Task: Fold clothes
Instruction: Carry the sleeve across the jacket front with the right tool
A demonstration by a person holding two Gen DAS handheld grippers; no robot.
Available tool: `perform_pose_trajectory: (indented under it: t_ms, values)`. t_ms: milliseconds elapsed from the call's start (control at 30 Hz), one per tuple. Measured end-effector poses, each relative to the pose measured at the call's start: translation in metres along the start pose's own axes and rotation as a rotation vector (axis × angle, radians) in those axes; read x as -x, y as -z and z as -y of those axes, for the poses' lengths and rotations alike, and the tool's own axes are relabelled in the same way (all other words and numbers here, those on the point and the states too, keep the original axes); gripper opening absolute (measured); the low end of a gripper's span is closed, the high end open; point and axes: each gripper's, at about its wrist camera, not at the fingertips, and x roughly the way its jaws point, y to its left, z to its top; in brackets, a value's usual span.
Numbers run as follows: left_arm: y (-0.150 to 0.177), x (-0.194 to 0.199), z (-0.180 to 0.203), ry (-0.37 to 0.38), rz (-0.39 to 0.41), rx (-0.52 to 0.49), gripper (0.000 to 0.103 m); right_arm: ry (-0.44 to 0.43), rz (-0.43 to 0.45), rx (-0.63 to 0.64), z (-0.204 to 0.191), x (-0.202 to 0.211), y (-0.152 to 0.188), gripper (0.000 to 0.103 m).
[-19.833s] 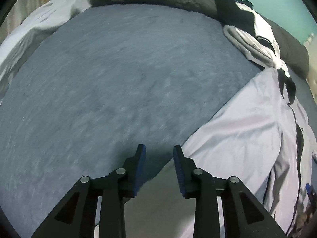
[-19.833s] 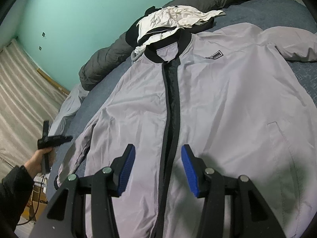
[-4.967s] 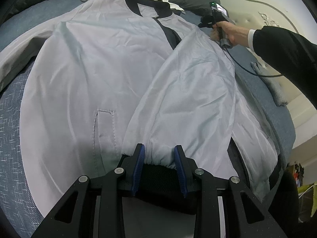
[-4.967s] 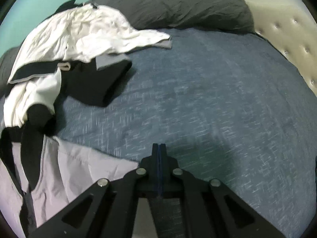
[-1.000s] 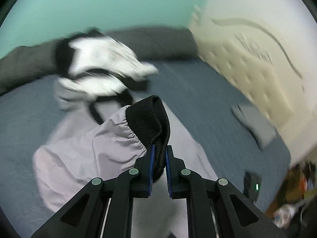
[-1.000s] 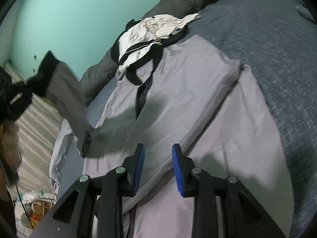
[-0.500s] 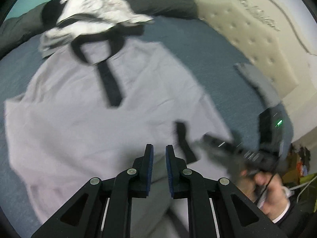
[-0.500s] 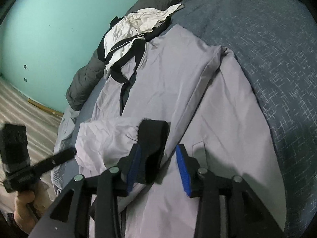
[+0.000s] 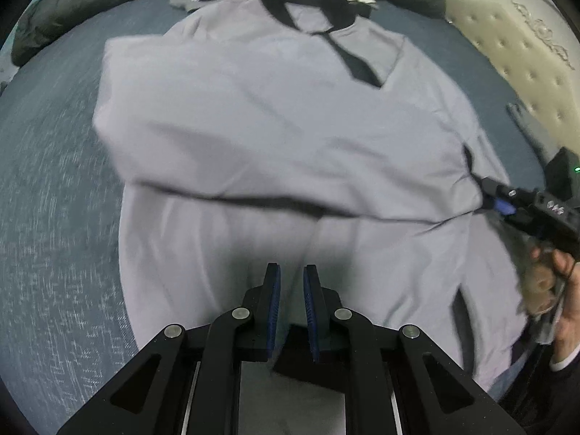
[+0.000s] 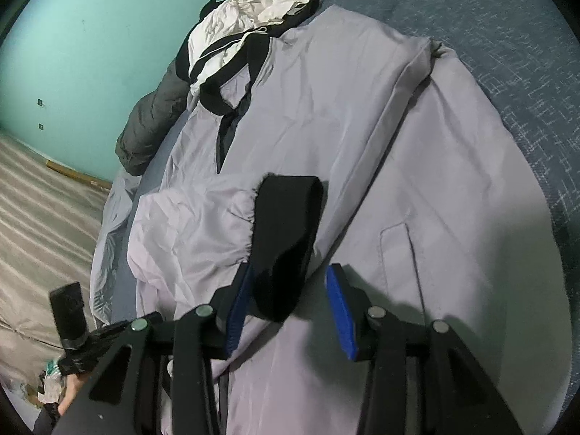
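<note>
One blue bed [image 10: 507, 29], teal wall [image 10: 90, 29] behind.

My left gripper [image 9: 290, 282] and right gripper [image 10: 290, 290] are black linkage frames with silver pivot screws and blue ribbed pads [image 10: 339, 311]. My sleeve [image 9: 565, 373] is dark, with a white cuff.

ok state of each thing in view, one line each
grey jacket: spread on the bed, front up, both sleeves folded across
black cuff: lying on the jacket, between the right jaws
left gripper: nearly shut, empty
right gripper: jaws closing, not clamped
white clothes: crumpled pile
</note>
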Motion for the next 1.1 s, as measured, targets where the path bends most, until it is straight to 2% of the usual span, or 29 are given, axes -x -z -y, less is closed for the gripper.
perform_pose_trajectory:
  t_ms: [33, 100, 167, 433, 633, 767, 967, 1100]
  values:
    - [0.002, -0.001, -0.004, -0.007, 0.003, 0.014, 0.014, -0.003, -0.002, 0.012, -0.001, -0.001, 0.000, 0.024]
    - [0.005, -0.003, -0.012, -0.021, 0.011, 0.045, 0.014, 0.010, 0.001, 0.027, -0.003, 0.000, 0.000, 0.011]
    - [0.006, -0.005, -0.017, -0.021, 0.008, 0.061, 0.014, 0.005, 0.013, 0.030, -0.005, 0.002, 0.000, 0.008]
    - [0.006, -0.004, -0.029, -0.013, 0.007, 0.115, 0.014, -0.050, 0.108, 0.029, -0.016, 0.034, -0.001, 0.006]
    - [0.001, 0.007, -0.038, -0.027, 0.058, 0.172, 0.014, -0.023, 0.263, 0.078, -0.019, 0.084, 0.001, 0.005]
    - [-0.002, 0.013, -0.046, -0.031, 0.088, 0.203, 0.014, 0.014, 0.338, 0.067, -0.002, 0.116, 0.004, 0.002]
    - [-0.008, 0.023, -0.054, -0.048, 0.122, 0.215, 0.014, 0.037, 0.333, 0.007, 0.025, 0.124, 0.007, 0.002]
    - [-0.020, 0.026, -0.051, -0.081, 0.126, 0.167, 0.014, 0.051, 0.332, 0.009, 0.030, 0.128, 0.007, 0.002]
